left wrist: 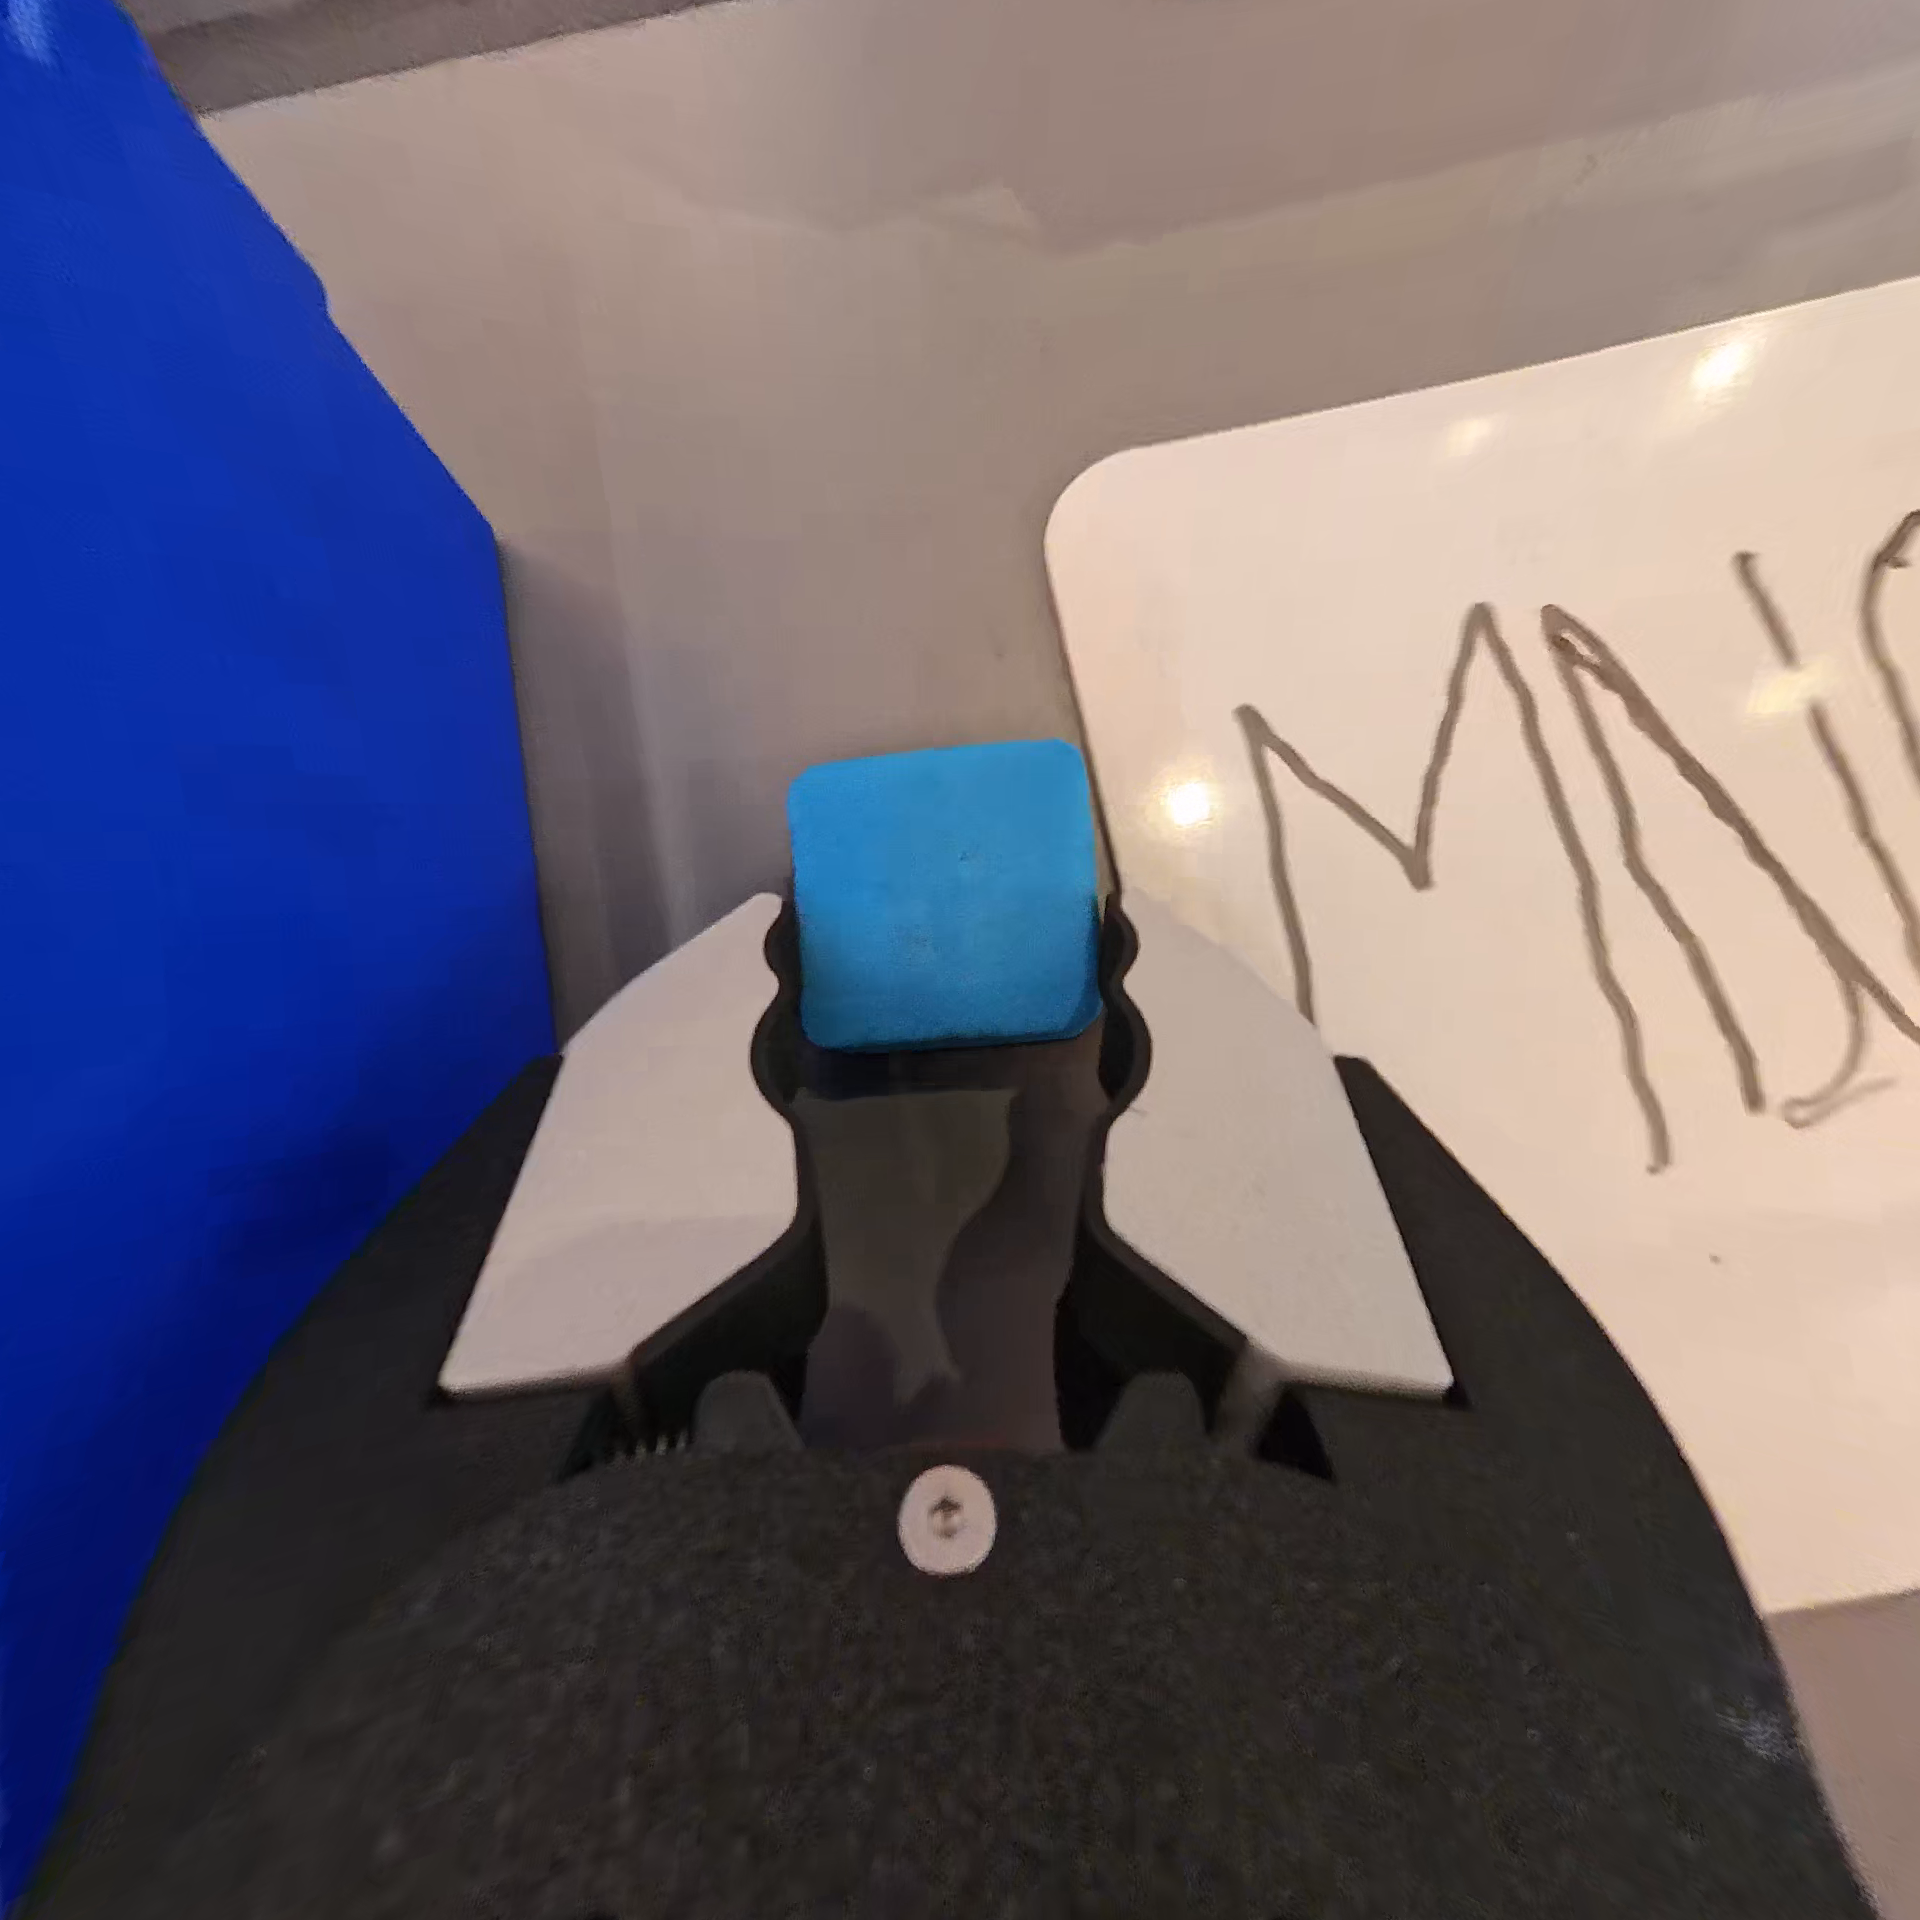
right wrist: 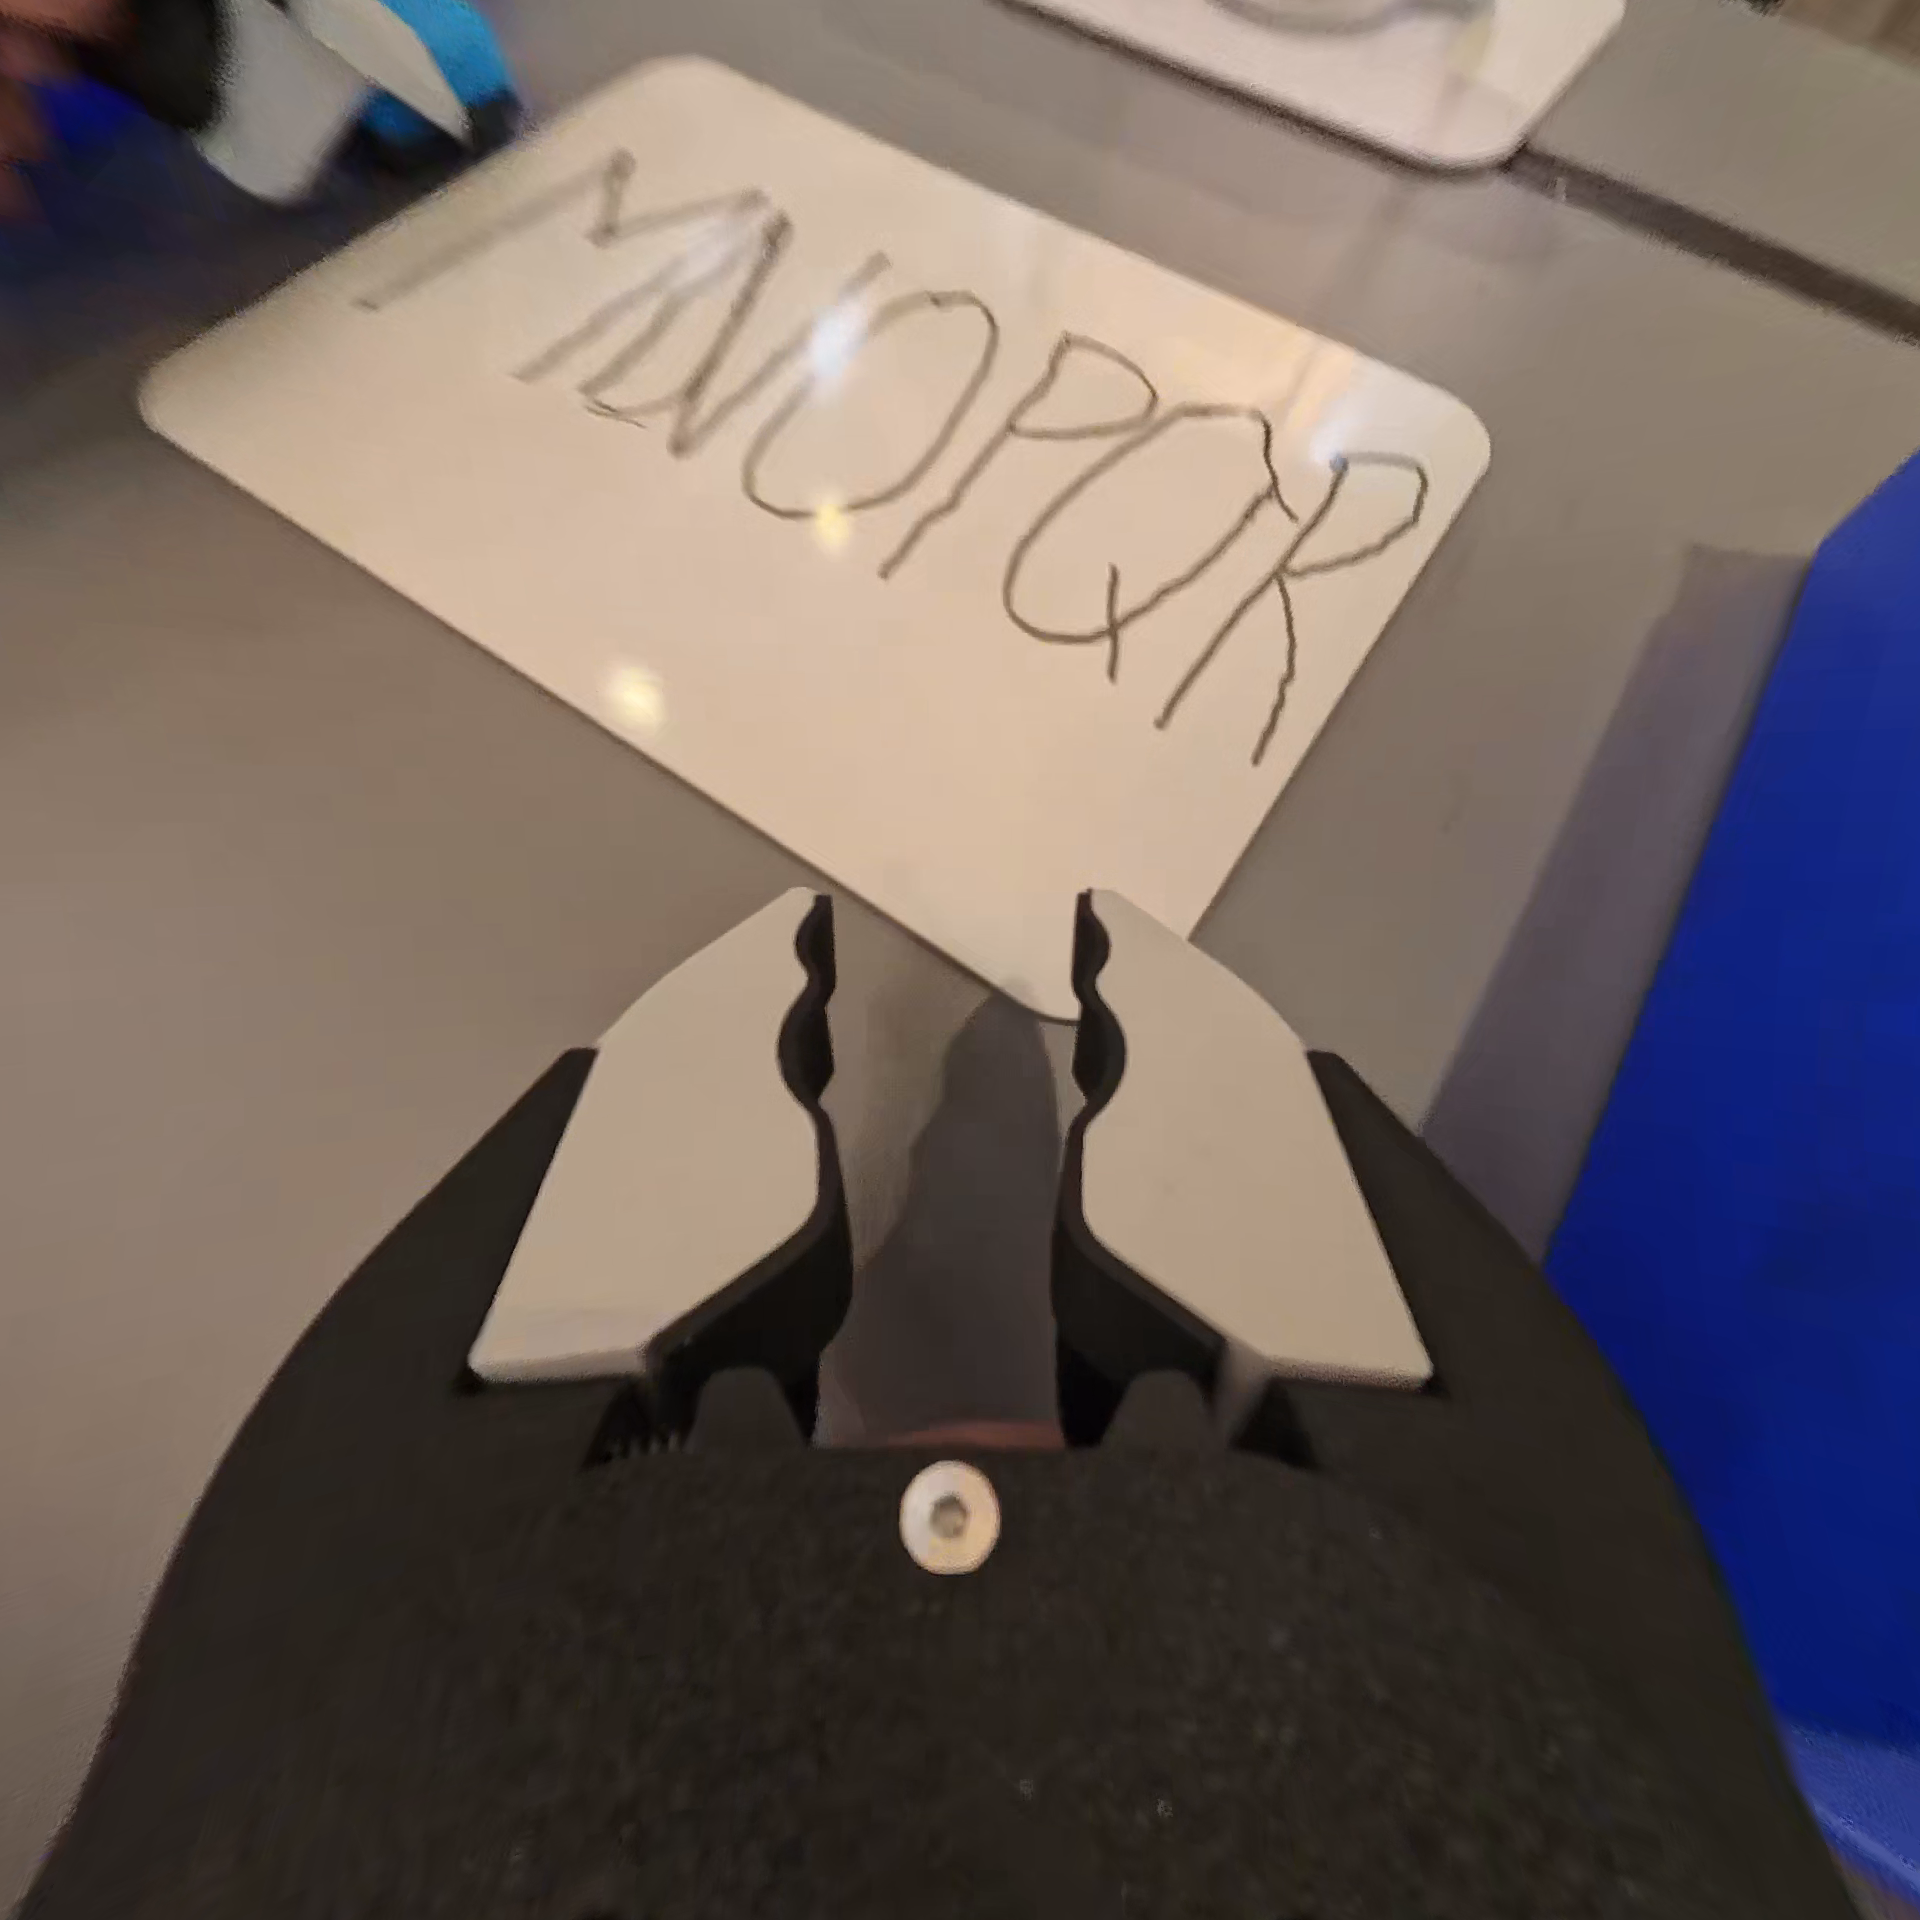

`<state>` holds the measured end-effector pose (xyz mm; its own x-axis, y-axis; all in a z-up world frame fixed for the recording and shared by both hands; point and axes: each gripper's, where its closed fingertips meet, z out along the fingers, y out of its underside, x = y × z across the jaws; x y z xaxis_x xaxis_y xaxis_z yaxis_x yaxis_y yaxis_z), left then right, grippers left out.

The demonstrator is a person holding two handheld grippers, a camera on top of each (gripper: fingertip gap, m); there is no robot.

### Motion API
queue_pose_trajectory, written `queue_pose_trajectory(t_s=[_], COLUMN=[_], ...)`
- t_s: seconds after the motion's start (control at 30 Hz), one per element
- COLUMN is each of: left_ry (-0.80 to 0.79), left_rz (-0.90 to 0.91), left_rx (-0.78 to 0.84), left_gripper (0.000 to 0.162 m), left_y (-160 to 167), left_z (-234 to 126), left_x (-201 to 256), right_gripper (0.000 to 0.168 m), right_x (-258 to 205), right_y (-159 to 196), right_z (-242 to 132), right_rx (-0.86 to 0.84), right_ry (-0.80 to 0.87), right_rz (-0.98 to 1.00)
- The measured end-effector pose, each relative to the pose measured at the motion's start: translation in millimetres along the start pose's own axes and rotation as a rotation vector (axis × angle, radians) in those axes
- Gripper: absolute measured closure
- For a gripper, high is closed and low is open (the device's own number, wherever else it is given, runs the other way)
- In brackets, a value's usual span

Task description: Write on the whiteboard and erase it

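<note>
A small white whiteboard (right wrist: 810,582) with rounded corners lies flat on the grey table, with black handwritten marks across it. It also shows in the left wrist view (left wrist: 1558,831) at the right. My left gripper (left wrist: 940,935) is shut on a light-blue eraser block (left wrist: 940,894), held just beside the board's left edge. In the right wrist view that gripper (right wrist: 312,94) and the eraser (right wrist: 447,73) show at the top left, by the board's far corner. My right gripper (right wrist: 954,914) is open and empty, above the board's near corner.
A blue panel (left wrist: 208,831) stands at the left of the left wrist view; a blue panel (right wrist: 1766,1039) also stands at the right of the right wrist view. A second white board (right wrist: 1403,73) lies at the far right. The grey table (right wrist: 260,831) surrounds the whiteboard.
</note>
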<state>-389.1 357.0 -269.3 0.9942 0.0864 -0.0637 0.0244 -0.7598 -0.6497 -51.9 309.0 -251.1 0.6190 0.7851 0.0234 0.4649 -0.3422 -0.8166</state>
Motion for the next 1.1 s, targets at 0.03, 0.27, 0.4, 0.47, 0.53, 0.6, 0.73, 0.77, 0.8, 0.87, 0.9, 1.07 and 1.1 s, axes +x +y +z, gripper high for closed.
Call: queue_pose_trajectory(t_s=[0.03, 0.27, 0.4, 0.47, 0.53, 0.6, 0.73, 0.77, 0.8, 0.87, 0.9, 1.07, 1.1], left_ry=[0.006, 0.391, 0.400, 0.356, 0.337, 0.316, 0.307, 0.308, 0.309, 0.289, 0.282, 0.304, 0.323], left_rz=[0.023, 0.332, 0.476, 0.494, 0.501, 0.524, 0.535, 0.540, 0.546, 0.556, 0.560, 0.559, 0.572], left_rx=[0.016, -0.042, -0.190, -0.220, -0.252, -0.255, -0.272, -0.275, -0.285, -0.316, -0.323, -0.341, -0.326], left_gripper=[0.108, 0.108, 0.108, 0.108, 0.108, 0.108, 0.108, 0.108, 0.108, 0.108, 0.108, 0.108, 0.108], left_y=[-5.0, -9.1, 25.3, 37.3, 49.1, 53.5, 46.6, 43.8, 41.2, 35.5, 32.0, 25.9, 27.8], left_z=[-7.2, -56.0, -56.2, -50.1, -43.8, -39.5, -34.1, -31.7, -29.6, -24.8, -21.9, -16.3, -18.6], left_x=[3.1, 77.7, 78.3, 70.7, 67.6, 67.5, 71.6, 73.6, 75.6, 76.4, 77.0, 87.6, 97.3], right_gripper=[0.121, 0.091, 0.082, 0.079, 0.080, 0.086, 0.106, 0.106, 0.105, 0.100, 0.098, 0.094, 0.094], right_x=[4.7, 22.8, 24.4, 20.7, 20.2, 22.8, 31.2, 31.7, 31.3, 29.4, 28.8, 26.5, 26.5], right_y=[3.1, 2.6, 13.2, 13.0, 12.1, 11.5, 11.7, 11.8, 11.9, 12.1, 12.1, 12.2, 12.2], right_z=[6.0, 25.3, 38.3, 41.3, 43.1, 43.4, 41.0, 40.8, 40.9, 41.2, 41.4, 42.0, 42.0], right_rx=[-0.033, -0.097, -0.198, -0.208, -0.208, -0.203, -0.187, -0.186, -0.186, -0.188, -0.189, -0.191, -0.191], right_ry=[0.010, 0.050, 0.033, 0.009, 0.004, 0.007, 0.006, 0.003, 0.002, 0.000, -0.001, -0.003, -0.003], right_rz=[0.024, 0.111, 0.081, 0.079, 0.072, 0.077, 0.092, 0.091, 0.087, 0.078, 0.076, 0.070, 0.069])
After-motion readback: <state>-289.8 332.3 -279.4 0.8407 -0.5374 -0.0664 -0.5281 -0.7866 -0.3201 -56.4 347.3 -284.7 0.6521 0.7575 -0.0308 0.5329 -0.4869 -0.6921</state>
